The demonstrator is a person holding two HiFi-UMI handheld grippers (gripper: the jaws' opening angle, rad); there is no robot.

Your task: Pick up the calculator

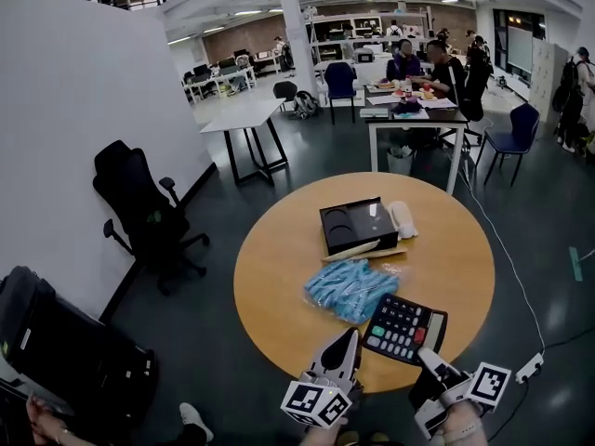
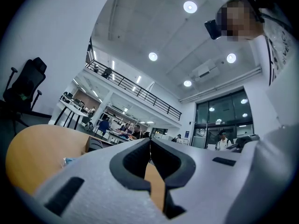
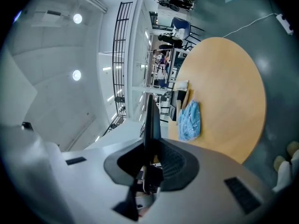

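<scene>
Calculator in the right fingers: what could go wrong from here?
1. The right gripper pinches the calculator only by one thin edge; it may pivot or slip out.
2. It is near the table rim, so a drop could go over the edge.
3. The shut left gripper sits close and might bump it.

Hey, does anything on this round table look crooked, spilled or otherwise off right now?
Nothing looks spilled or broken. The calculator is askew near the edge of the table, its near end pinched in the jaws of the right gripper. The crumpled blue bundle next to it looks untidy.
</scene>
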